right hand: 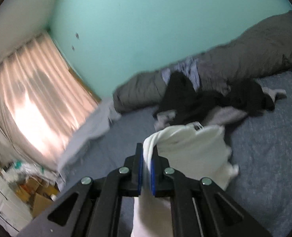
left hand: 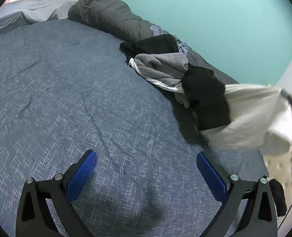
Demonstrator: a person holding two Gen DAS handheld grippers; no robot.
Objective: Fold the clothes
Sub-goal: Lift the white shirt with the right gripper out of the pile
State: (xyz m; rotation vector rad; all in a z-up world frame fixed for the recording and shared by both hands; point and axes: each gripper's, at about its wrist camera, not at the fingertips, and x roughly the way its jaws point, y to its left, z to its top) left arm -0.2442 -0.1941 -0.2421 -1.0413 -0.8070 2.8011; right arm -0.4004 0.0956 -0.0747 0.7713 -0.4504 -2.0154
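My right gripper [right hand: 146, 158] is shut on a white garment [right hand: 193, 154] and holds it lifted above the blue bedspread [right hand: 268, 158]. The same white garment [left hand: 250, 116] shows at the right of the left wrist view, hanging in the air. A pile of black and grey clothes [left hand: 171, 69] lies near the wall side of the bed; it also shows in the right wrist view [right hand: 215, 102]. My left gripper [left hand: 146, 169] is open and empty, low over the bare bedspread [left hand: 67, 98].
A rolled grey duvet [left hand: 110, 17] runs along the teal wall [left hand: 205, 9]. A grey pillow [left hand: 33, 9] lies at the bed's head. Curtains [right hand: 33, 90] and boxes on the floor [right hand: 33, 189] are to the left of the bed.
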